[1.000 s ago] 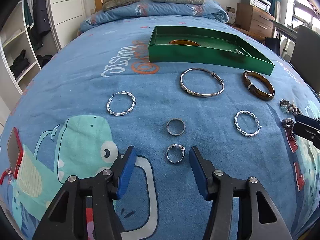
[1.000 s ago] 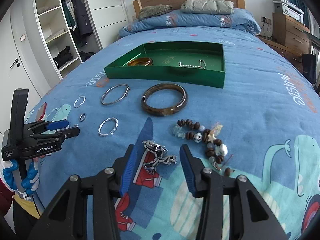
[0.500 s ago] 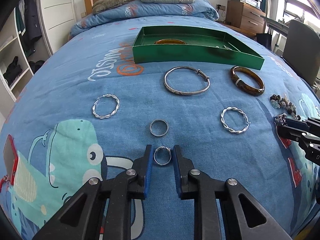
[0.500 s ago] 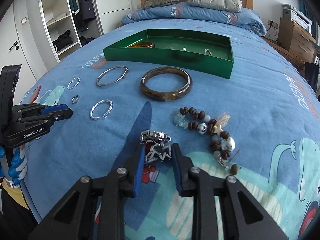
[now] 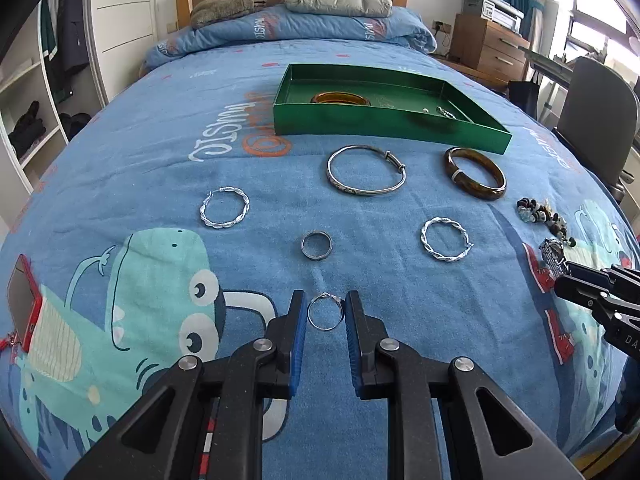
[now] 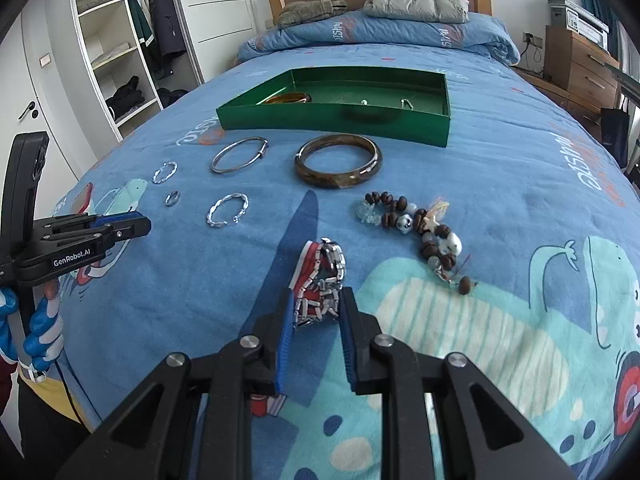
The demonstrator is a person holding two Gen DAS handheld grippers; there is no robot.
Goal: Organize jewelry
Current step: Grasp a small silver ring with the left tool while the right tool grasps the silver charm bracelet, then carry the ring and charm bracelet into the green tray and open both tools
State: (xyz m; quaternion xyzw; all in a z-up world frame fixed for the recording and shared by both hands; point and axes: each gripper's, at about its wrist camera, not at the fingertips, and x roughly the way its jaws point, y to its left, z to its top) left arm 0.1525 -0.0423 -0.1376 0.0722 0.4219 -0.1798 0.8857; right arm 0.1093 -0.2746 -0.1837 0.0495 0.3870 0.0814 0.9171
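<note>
My left gripper is shut on a small silver ring and holds it just over the blue bedspread. My right gripper is shut on a silver chain bracelet, which hangs forward from the jaws. A green tray lies further up the bed and holds an amber bangle and small pieces. Loose on the bedspread lie a plain band ring, two twisted silver hoops, a silver bangle, a brown bangle and a bead bracelet.
A red phone lies at the left edge of the bed. Pillows and folded bedding sit at the headboard. A wardrobe stands to the left, a wooden dresser and a grey chair to the right.
Both grippers closed from wide open: the left onto the small silver ring, the right onto the chain bracelet. Both have since lifted slightly with their pieces.
</note>
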